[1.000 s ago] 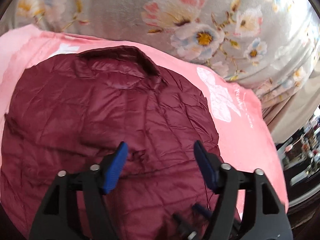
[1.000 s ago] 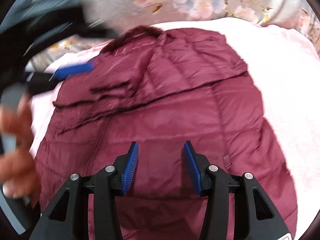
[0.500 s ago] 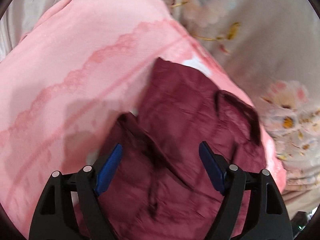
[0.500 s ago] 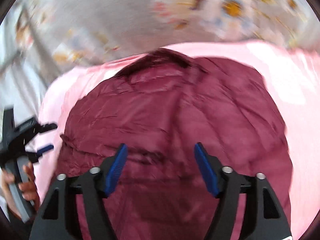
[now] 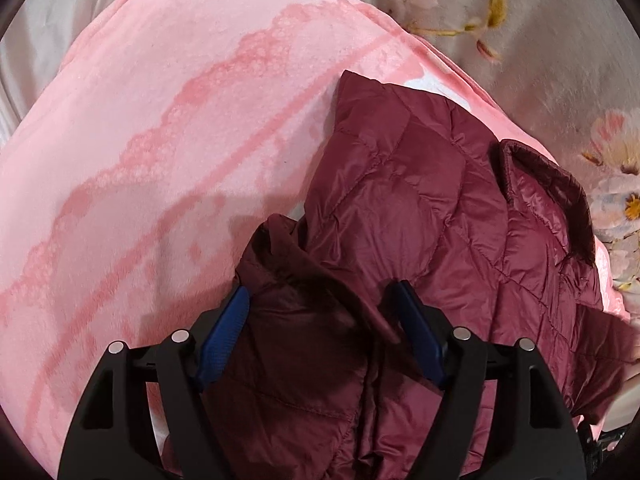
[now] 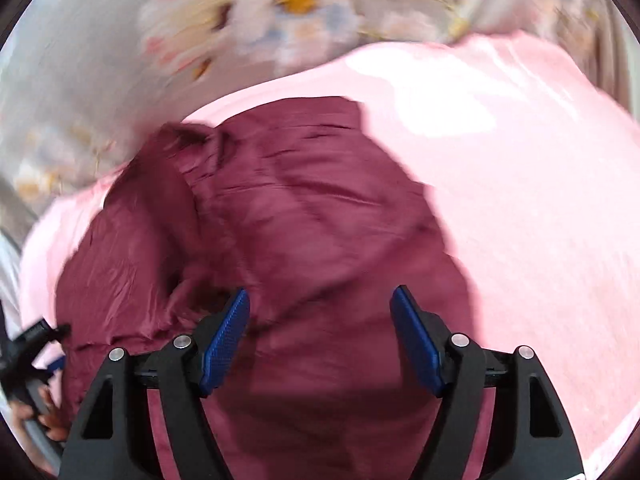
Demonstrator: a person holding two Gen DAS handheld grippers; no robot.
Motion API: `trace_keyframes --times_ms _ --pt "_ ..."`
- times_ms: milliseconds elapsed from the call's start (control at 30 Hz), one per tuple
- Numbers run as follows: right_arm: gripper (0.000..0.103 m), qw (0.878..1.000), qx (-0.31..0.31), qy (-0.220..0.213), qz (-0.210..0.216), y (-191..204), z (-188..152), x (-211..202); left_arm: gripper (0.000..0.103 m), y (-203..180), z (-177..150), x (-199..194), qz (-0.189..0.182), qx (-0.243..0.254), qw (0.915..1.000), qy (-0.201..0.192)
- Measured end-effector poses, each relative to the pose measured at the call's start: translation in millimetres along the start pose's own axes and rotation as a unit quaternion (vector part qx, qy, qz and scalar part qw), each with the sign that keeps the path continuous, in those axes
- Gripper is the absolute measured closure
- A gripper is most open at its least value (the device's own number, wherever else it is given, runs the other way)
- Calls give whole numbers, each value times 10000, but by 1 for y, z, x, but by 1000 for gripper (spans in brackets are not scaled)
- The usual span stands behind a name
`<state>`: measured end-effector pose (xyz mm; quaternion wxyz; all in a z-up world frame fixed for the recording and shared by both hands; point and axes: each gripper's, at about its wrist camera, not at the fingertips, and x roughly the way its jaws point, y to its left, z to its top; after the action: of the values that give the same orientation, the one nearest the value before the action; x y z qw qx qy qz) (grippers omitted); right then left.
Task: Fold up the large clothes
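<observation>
both grippers [image 5: 322, 308] [image 6: 320, 308] wide open over jacket [image 5: 420, 220]

A pink blanket [image 5: 168, 128] with darker lace-like bands fills the left and centre of the frame. A grey floral-printed cloth [image 5: 560, 40] lies across the upper right.

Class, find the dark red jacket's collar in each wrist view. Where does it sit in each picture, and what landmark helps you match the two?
Left wrist view: the collar lies at the right, beside the floral sheet.
Right wrist view: the collar lies upper left, blurred.
Shared landmark: the pink blanket under the jacket.
</observation>
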<state>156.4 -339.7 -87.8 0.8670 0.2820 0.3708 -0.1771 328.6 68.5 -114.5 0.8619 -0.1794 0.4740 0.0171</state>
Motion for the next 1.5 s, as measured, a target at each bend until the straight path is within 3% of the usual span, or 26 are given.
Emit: trace_keyframes --times_ms 167,267,300,367,400,433,467,500,567,633,733,800,1100,1200,1267,1333,1433,1500 --pt "31 9987 -211 -118 451 13 13 -8 31 11 7 -11 -857 -829 9927 162" --pt "31 9981 -425 -133 429 25 23 8 33 13 12 -5 -1055 -1015 9885 375" --pt "31 9983 -451 -67 357 28 27 19 36 13 13 -3 -1035 -1051 9883 385" --pt "35 9985 -437 95 300 32 33 37 63 12 13 0 -1049 -1065 9879 415" --pt "44 9980 -463 259 338 34 33 47 75 12 13 3 -1087 -1082 9869 495" --pt "79 9971 -500 399 421 37 31 52 100 13 13 4 -1152 -1092 9858 545" --pt "100 9956 -514 514 591 39 31 52 101 13 14 3 -1213 -1101 9849 552" --pt "100 9940 -507 442 863 42 31 43 102 13 14 0 -1206 -1087 9855 494" --pt "101 9904 -777 0 1142 52 33 10 103 15 16 -20 -1236 -973 9874 161" --pt "101 9884 -1096 -323 1000 55 29 -7 103 18 15 -33 -1177 -882 9891 -72" --pt "101 9904 -1272 154 514 48 17 26 103 20 9 -18 -941 -802 9923 78" --pt "101 9908 -1171 510 449 38 7 48 103 21 2 -2 -780 -813 9933 251" --pt "100 9904 -1191 567 404 35 2 53 100 8 -7 1 -251 -180 9995 89" --pt "91 9925 -1183 193 229 31 4 19 88 4 -11 -24 1 168 9998 -56" --pt "78 9915 -1282 -191 89 33 10 -5 67 0 -12 -50 134 399 9984 -376" --pt "73 9902 -1303 -479 139 43 21 -22 67 -13 -8 -72 162 619 9956 -684" --pt "74 9864 -1506 -352 560 73 32 -15 67 -51 0 -80 -77 1032 9916 -777" --pt "75 9815 -1803 -176 617 97 29 3 67 -76 1 -66 -123 1300 9892 -660"
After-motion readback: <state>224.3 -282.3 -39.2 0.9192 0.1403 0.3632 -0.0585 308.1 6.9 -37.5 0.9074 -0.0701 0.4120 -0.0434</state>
